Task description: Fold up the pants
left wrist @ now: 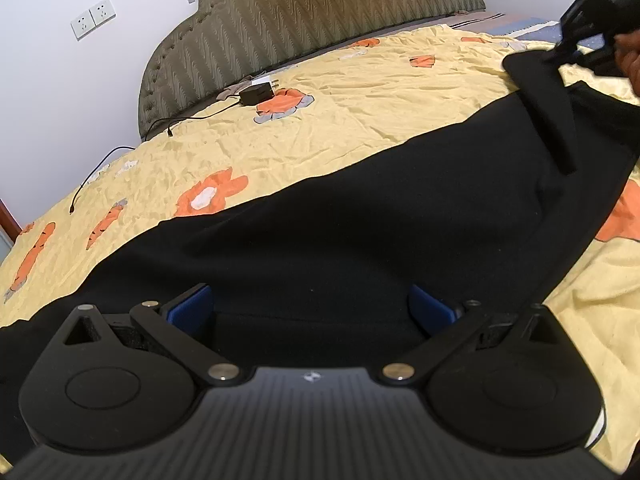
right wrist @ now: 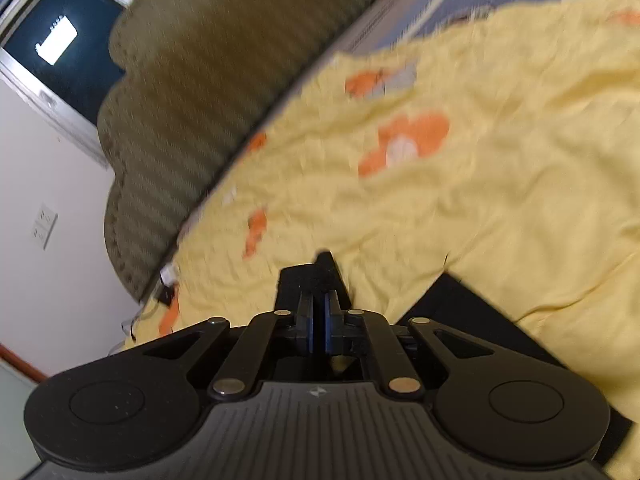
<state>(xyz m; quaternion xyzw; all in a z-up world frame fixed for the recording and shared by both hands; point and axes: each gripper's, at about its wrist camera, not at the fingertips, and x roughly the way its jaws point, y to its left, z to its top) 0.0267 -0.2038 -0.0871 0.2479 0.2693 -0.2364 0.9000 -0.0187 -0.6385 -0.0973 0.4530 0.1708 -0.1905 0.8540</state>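
Firstly, left wrist view: the black pants (left wrist: 340, 208) lie spread across the yellow flowered bedspread (left wrist: 360, 92), running from the near foreground to the far right. The left gripper (left wrist: 310, 304) sits low over the near end of the cloth with its blue pads (left wrist: 196, 304) spread wide; fabric lies between and beneath them, but neither pad is seen pressing on it. At the far right, the right gripper (left wrist: 568, 46) meets a raised corner of the garment, from which a narrow fold runs down. A charger (left wrist: 256, 94) with its cable rests near the headboard (left wrist: 320, 12), well apart from the work.

Right wrist view, blurred: the right gripper (right wrist: 319, 312) has its jaws pressed together, pinching a small peak of black cloth that stands up just ahead of the pads. More of the pants (right wrist: 460, 320) lies to the right on the bedspread (right wrist: 500, 160).

Assessment: the garment appears soft, limp and light, draping without holding shape. Hold is best taken at hems, waistband or corners, where doubled cloth gives a firmer pinch; a single layer may slip.
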